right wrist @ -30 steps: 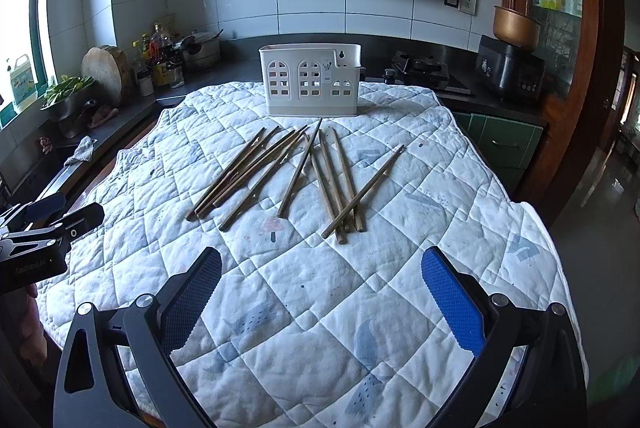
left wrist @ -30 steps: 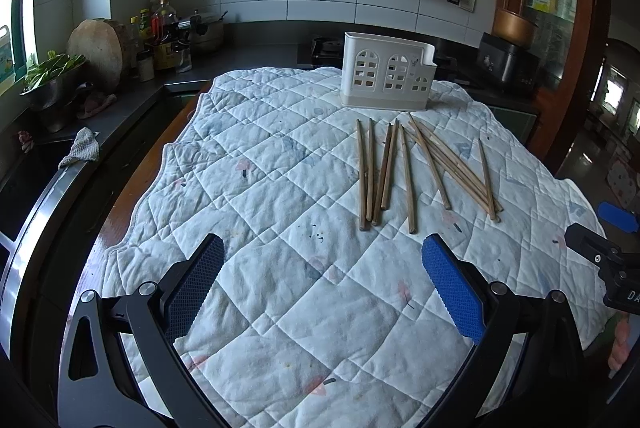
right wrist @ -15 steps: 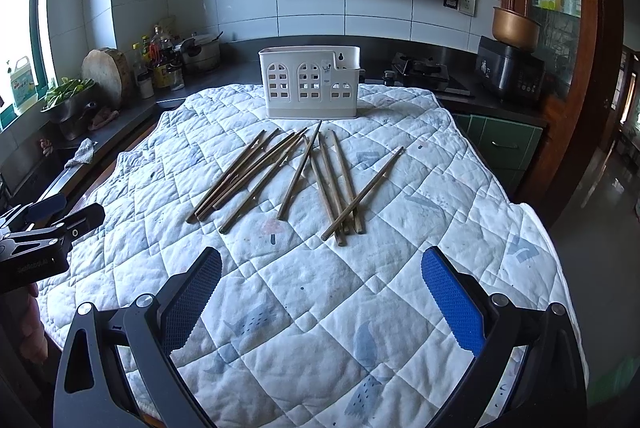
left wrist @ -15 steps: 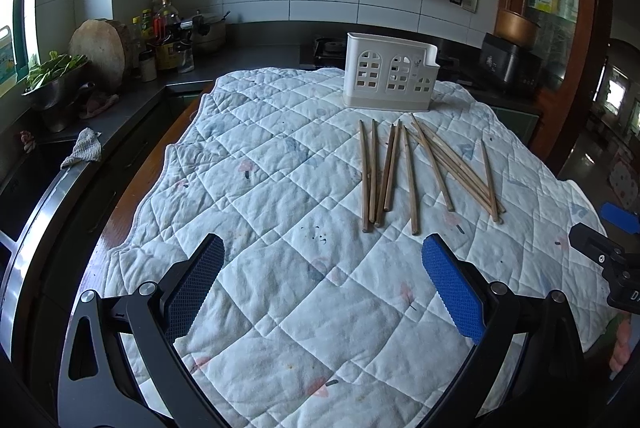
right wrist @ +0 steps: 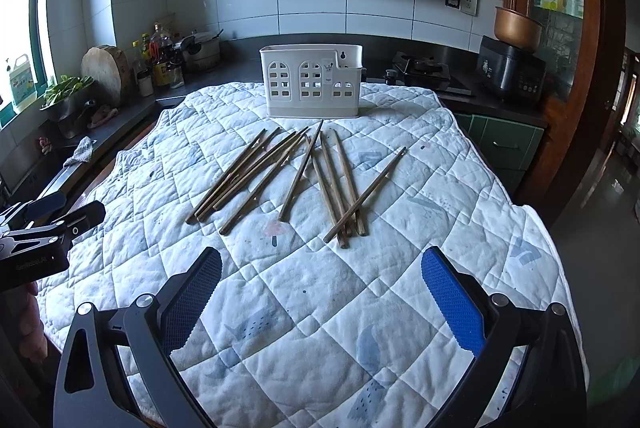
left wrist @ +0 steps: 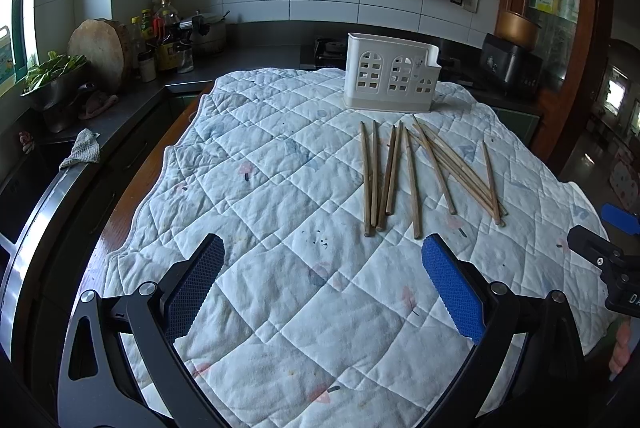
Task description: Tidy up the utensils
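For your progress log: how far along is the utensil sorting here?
Done: nothing visible; no chopstick shows above the white plastic utensil holder. In hand: nothing; the left gripper and right gripper are open above the quilted cloth. Left: all the loose wooden chopsticks on the cloth.

Daylight from the window point(right wrist: 24, 39) at left, dim room, perhaps overexposed there; fisheye bends edges.

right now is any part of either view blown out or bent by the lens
Left wrist view: the window at the left edge is blown out, and the wall tiles bow. Right wrist view: the same window glares white, while the wooden chopsticks and white plastic utensil holder stay sharp.
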Available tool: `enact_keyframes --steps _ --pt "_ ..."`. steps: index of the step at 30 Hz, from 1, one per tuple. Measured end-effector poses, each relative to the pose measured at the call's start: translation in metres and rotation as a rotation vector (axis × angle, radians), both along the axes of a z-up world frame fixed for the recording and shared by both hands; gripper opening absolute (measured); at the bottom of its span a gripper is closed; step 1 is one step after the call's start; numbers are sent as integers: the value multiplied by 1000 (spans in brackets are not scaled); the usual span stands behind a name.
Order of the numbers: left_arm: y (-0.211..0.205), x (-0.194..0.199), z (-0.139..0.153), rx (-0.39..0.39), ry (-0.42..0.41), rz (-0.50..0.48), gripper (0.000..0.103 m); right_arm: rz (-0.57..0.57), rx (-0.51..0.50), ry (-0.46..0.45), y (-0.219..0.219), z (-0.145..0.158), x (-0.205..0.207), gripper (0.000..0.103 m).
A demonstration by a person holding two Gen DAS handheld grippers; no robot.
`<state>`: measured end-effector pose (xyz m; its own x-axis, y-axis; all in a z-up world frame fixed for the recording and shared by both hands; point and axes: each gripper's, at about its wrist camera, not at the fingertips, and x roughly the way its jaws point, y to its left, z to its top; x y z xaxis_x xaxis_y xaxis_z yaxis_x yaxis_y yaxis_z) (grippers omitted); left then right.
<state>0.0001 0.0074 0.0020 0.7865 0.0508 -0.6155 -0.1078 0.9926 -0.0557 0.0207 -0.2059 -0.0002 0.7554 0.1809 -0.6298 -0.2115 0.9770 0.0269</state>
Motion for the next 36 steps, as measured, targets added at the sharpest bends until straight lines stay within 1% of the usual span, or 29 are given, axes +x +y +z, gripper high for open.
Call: enact_keyframes --steps 7,15,23,30,36 --pt "2 9 -1 -8 9 5 98 -14 5 -2 -1 -1 7 97" --pt "4 14 4 -16 0 6 98 -16 6 -10 -1 -1 8 97" --pt "7 15 13 -16 -12 -8 98 -19 4 -20 -2 1 6 97" --pt "4 10 20 16 -30 -14 98 -19 13 -37 -2 5 4 97" --pt "7 5 26 -2 -59 9 98 -17 22 -37 -1 5 3 97"
